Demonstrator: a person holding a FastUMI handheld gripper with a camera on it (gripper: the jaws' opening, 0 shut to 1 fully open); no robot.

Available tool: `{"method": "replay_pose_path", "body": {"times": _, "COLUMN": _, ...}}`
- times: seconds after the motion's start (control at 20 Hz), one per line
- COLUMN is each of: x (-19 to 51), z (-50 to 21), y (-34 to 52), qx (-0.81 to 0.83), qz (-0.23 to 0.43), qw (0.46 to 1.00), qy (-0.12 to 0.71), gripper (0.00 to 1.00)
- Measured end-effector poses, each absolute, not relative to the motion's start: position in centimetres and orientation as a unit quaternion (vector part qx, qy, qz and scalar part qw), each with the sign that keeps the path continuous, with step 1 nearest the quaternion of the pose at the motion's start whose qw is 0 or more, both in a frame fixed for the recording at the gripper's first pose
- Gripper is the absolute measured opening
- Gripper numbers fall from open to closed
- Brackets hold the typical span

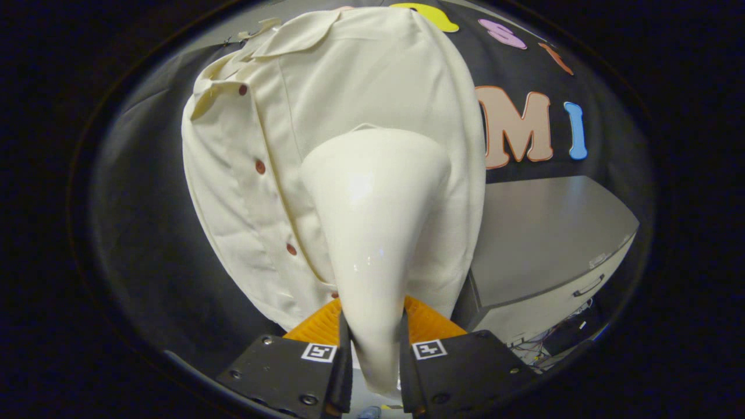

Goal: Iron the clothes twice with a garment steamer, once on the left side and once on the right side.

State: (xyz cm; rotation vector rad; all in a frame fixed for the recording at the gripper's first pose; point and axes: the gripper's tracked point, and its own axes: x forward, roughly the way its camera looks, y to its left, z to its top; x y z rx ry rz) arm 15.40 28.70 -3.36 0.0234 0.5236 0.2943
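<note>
- Furthest left, the dark booth wall (139, 233) forms the backdrop beside the hanging garment.
- A cream shirt (262, 116) hangs upright just beyond the fingers, its collar (291, 38) at the top and folded outward.
- Down the shirt's left part runs a button placket (265, 198), with small reddish-brown buttons (260, 167) spaced along it; the lowest visible one sits near the hem.
- In the middle, the garment steamer (375, 233) rises from between the fingers: a glossy cream body, narrow at the handle and widening to a broad head that lies against the shirt's right half, to the right of the placket.
- The gripper (375, 355) is clamped on the steamer's narrow handle, one finger pressing each side of it; each finger carries a square black-and-white marker.
- Just behind the fingers and under the steamer's handle, a ribbed orange part (430, 323) shows on both sides.
- To the right of the shirt stands a grey cabinet (553, 233) with a flat top and a drawer handle (589, 286) on its front.
- Below the cabinet's front, a tangle of cables (553, 349) lies low beside the right finger.
</note>
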Motion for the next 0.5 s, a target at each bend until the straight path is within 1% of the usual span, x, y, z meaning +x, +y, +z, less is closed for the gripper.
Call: {"method": "replay_pose_path", "body": {"times": 0.5, "x": 16.0, "z": -13.8, "y": 28.2, "qx": 0.001, "qz": 0.13, "qw": 0.933, "qy": 0.335, "gripper": 0.33}}
